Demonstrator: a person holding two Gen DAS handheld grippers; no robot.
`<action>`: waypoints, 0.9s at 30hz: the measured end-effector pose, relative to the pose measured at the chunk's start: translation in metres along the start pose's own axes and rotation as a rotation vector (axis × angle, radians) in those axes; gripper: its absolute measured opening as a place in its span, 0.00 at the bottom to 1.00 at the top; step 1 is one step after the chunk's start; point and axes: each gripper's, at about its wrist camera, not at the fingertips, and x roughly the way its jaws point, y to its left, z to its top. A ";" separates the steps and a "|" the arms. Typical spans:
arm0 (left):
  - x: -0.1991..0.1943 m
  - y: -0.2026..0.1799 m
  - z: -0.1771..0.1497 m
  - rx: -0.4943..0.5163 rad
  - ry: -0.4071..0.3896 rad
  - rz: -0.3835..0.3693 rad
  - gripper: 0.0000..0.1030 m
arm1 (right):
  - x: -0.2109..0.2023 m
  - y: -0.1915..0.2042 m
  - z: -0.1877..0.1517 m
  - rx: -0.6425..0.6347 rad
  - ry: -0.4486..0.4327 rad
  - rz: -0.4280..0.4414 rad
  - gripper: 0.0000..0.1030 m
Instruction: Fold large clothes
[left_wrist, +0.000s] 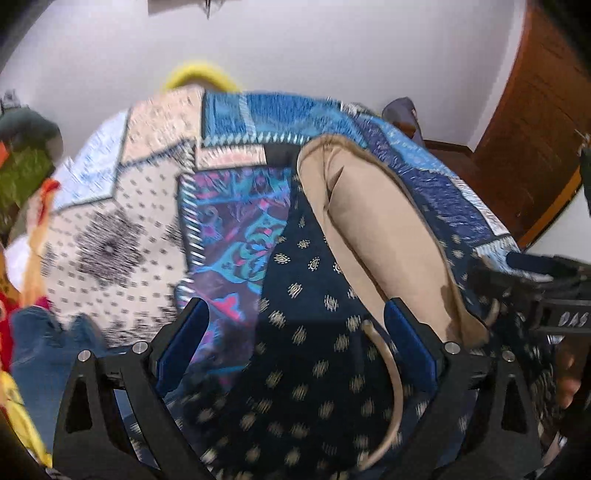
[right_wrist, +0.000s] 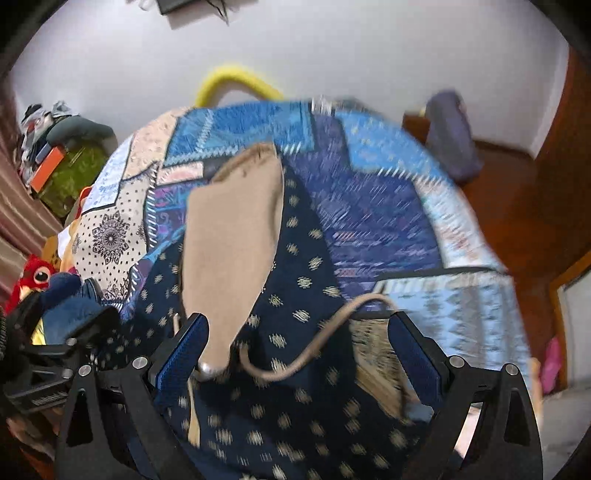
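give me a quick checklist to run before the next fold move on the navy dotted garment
1. Left gripper open and ready to grasp: ok, jaws spread wide.
2. Right gripper open: ok, jaws spread wide.
3. Navy dotted garment gripped by either gripper: not ok, it lies loose between both pairs of fingers.
4. Beige lining tucked in: not ok, it is turned outward.
5. Beige drawstring out of the way: not ok, it trails across the navy fabric between the right fingers.
6. Garment flat on the patchwork bedspread: cannot tell, the pictures are motion-blurred.
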 end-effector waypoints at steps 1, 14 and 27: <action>0.009 0.001 0.002 -0.016 0.012 -0.006 0.93 | 0.013 -0.001 0.003 0.006 0.017 -0.009 0.94; 0.047 0.001 0.003 -0.103 0.058 -0.028 0.14 | 0.049 -0.007 0.008 0.034 0.005 0.030 0.13; -0.109 -0.037 -0.032 0.147 -0.121 -0.013 0.11 | -0.086 0.014 -0.037 -0.107 -0.138 0.083 0.09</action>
